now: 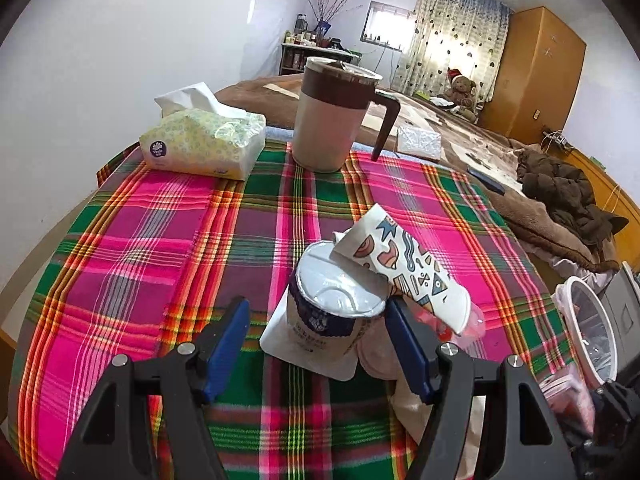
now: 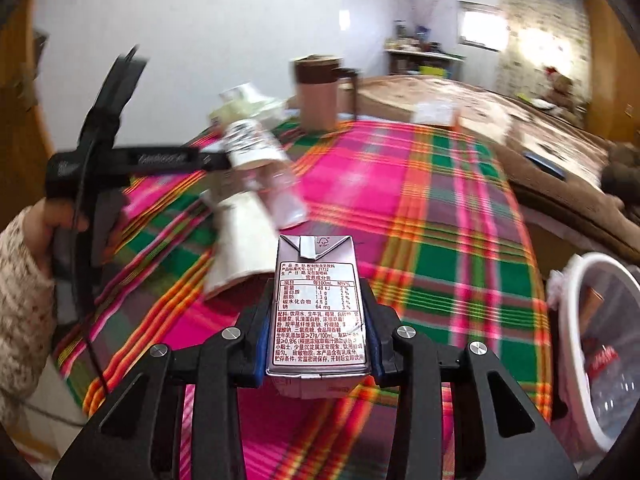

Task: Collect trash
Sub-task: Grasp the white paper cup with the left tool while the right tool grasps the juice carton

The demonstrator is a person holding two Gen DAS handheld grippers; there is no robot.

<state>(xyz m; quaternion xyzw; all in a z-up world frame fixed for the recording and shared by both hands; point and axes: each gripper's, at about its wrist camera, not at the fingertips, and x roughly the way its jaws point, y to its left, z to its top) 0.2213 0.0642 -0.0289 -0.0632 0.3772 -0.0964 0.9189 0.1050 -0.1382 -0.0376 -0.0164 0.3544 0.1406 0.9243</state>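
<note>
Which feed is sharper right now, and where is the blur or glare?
Left wrist view: sharp throughout, the yogurt cup and patterned paper cup crisp, with strong fisheye bending at the tablecloth edges. Right wrist view: the drink carton in the jaws reads clearly, but the trash pile and the mug are motion-smeared, and the window is blown out.
</note>
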